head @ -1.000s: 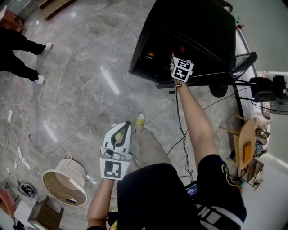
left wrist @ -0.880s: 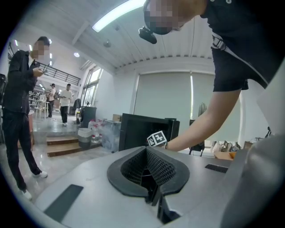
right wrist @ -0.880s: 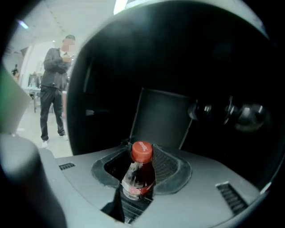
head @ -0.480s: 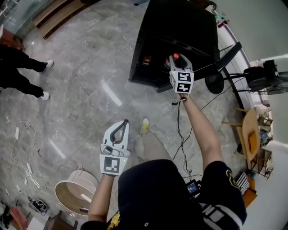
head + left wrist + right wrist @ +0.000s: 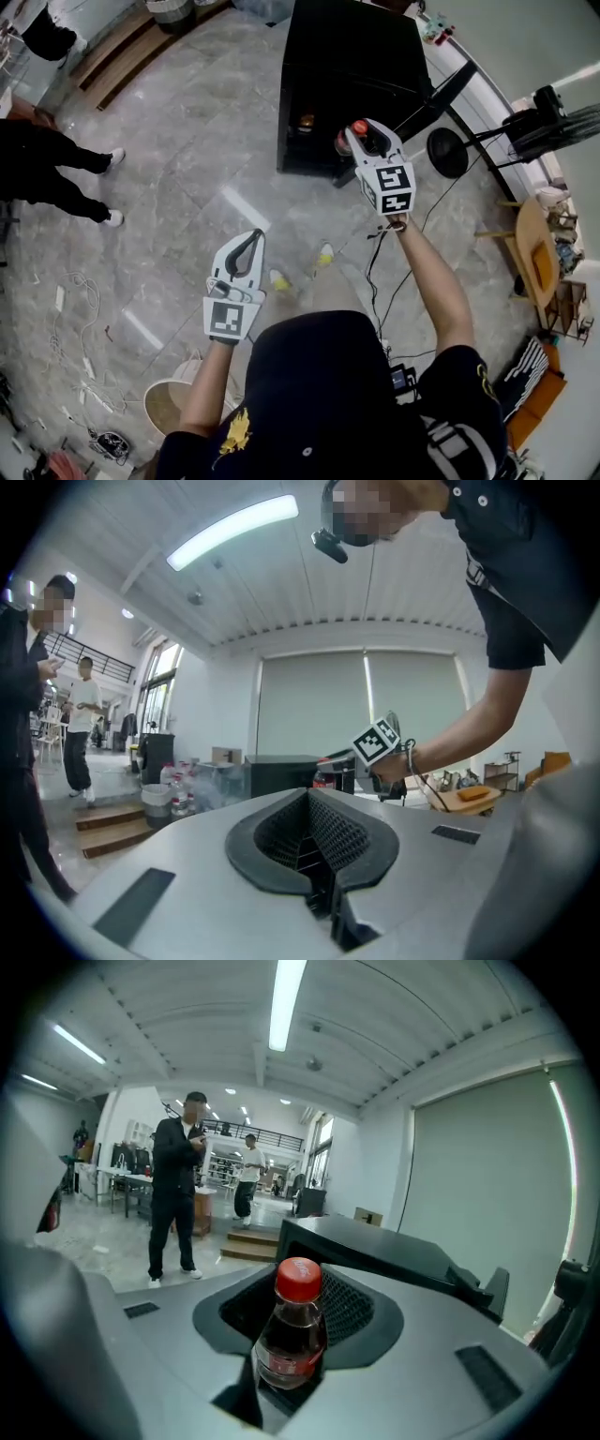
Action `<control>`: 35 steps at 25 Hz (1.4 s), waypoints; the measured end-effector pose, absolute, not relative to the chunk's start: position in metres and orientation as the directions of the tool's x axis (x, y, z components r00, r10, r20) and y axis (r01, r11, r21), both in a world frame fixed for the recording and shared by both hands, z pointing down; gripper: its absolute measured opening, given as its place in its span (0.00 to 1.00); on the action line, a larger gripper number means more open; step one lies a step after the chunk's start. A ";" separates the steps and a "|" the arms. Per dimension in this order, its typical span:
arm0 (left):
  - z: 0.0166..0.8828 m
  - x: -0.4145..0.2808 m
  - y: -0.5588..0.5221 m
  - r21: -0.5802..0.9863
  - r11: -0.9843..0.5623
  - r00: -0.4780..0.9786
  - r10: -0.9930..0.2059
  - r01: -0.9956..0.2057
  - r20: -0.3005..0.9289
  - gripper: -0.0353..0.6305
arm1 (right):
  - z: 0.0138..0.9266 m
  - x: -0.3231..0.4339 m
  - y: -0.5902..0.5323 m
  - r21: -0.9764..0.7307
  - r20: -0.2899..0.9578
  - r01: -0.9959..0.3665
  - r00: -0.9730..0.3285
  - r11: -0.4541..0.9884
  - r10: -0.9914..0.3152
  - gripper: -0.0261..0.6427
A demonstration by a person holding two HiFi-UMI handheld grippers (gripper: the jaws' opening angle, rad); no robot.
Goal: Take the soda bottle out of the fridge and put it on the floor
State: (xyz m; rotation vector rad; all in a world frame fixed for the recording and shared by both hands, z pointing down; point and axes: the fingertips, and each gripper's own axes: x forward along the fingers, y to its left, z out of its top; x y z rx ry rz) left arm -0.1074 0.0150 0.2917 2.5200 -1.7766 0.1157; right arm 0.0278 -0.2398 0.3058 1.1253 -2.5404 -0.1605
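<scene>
The soda bottle (image 5: 354,134), dark cola with a red cap and red label, is held upright in my right gripper (image 5: 362,137), just in front of the black fridge (image 5: 356,66). In the right gripper view the bottle (image 5: 291,1335) stands between the jaws, and the right gripper (image 5: 296,1372) is shut on its body. The fridge (image 5: 370,1246) shows behind it. My left gripper (image 5: 253,237) hangs over the floor to the left, shut and holding nothing. Seen from the left gripper (image 5: 310,805), the right hand and the fridge (image 5: 281,771) are ahead.
A person's legs (image 5: 66,183) stand on the marble floor at far left. Cables (image 5: 80,309) and a round basket (image 5: 173,403) lie near my left side. A fan base (image 5: 447,152), a floor cable (image 5: 384,258) and a wooden table (image 5: 534,253) are on the right.
My right gripper has drawn back from the fridge opening and risen with the bottle in it. The left gripper has also risen a little.
</scene>
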 end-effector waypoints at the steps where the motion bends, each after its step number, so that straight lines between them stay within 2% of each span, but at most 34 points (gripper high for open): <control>1: 0.291 -0.108 0.015 0.000 -0.345 0.344 -0.935 -0.939 0.090 0.08 | 0.301 0.027 -0.229 0.248 0.286 -0.679 -0.630 0.691 -0.722 0.24; 9: 0.288 -0.094 0.008 0.009 -0.352 0.352 -0.934 -0.936 0.057 0.08 | 0.289 0.024 -0.157 0.312 0.448 -0.445 -0.710 0.839 -0.543 0.24; 17: 0.287 -0.063 -0.013 0.004 -0.326 0.325 -0.945 -0.946 0.042 0.08 | 0.308 0.040 -0.120 0.338 0.644 -0.149 -0.683 0.929 -0.344 0.24; 25: 0.292 -0.042 -0.022 -0.005 -0.323 0.323 -0.945 -0.946 0.052 0.08 | 0.353 0.054 -0.092 0.295 0.830 0.152 -0.531 0.943 -0.174 0.24; 30: 0.308 -0.036 -0.022 0.001 -0.307 0.306 -0.948 -0.952 0.082 0.08 | 0.397 0.071 -0.082 0.264 0.910 0.323 -0.396 0.909 -0.123 0.23; 35: 0.332 -0.034 -0.021 -0.021 -0.288 0.284 -0.951 -0.957 0.122 0.08 | 0.445 0.077 -0.078 0.215 0.939 0.382 -0.334 0.899 -0.083 0.23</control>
